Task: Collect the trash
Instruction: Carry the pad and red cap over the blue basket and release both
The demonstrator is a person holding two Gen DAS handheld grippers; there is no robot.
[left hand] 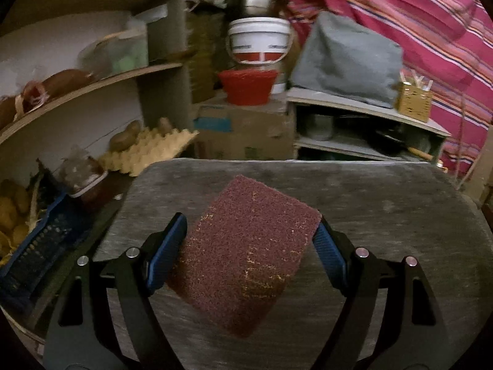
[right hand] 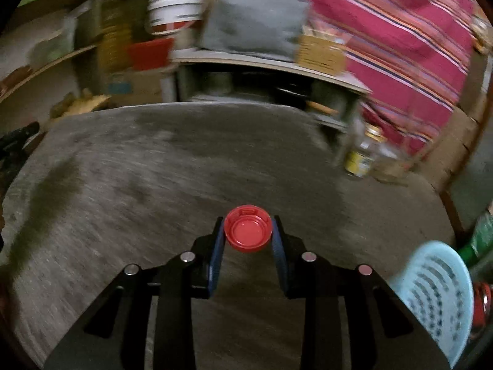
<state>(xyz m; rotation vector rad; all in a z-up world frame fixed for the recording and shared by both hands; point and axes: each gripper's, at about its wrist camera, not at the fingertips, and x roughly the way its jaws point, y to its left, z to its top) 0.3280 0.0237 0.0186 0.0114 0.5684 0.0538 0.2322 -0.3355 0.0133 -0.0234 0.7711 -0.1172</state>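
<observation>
The right claw (right hand: pixel 248 234) grips a small round red bottle cap (right hand: pixel 248 229) between its blue pads, hollow side up, above the grey surface (right hand: pixel 185 169); the light blue perforated basket (right hand: pixel 437 289), probably the trash bin, lies at about 4 o'clock from it, so the right hand seems nearer. The left claw (left hand: pixel 251 240) holds a worn maroon scouring sponge (left hand: pixel 246 256), rectangular, its long axis tilted from 1 to 7 o'clock, raised over the same surface.
</observation>
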